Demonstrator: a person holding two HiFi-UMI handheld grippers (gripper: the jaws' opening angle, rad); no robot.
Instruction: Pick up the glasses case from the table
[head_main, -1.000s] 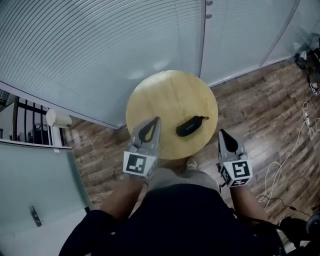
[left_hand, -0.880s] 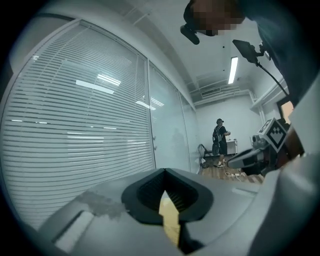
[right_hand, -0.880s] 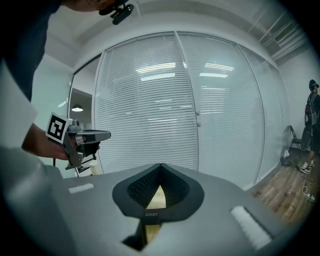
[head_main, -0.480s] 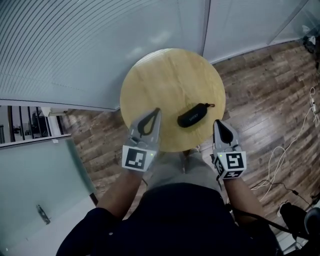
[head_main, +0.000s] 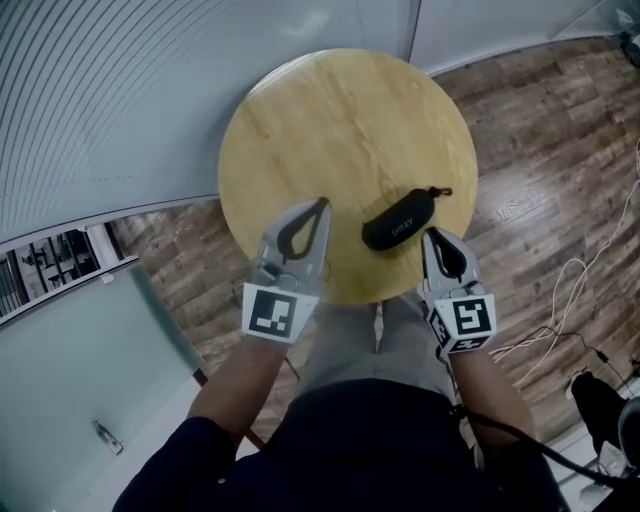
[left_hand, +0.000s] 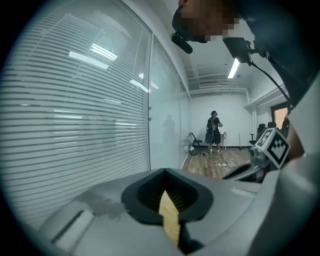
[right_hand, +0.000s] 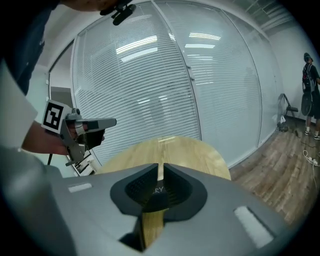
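A glass wall with blinds (head_main: 120, 90) and a wood floor (head_main: 560, 150) frame the scene. In front of the person stands a round wooden table (head_main: 300, 120), bare except for one item.

Both grippers are held out over the near edge. The left gripper (head_main: 321, 206) hangs above the near-left part of the top, well apart from the target. Its jaws are pressed together with nothing in them, so it looks to be standing by.

The right gripper (head_main: 432, 236) sits at the near-right rim and points along the tabletop. Its jaws are all but together, with a hairline slit at the tips and nothing gripped.

The black case (head_main: 400, 222) lies flat and slantwise on the near-right of the table, just ahead of the right tips and apart from them. Its zip pull points towards the far-right edge. Being nearer, the right gripper seems meant for the pick. Its jaws would need to spread before they could straddle the case's narrow side.
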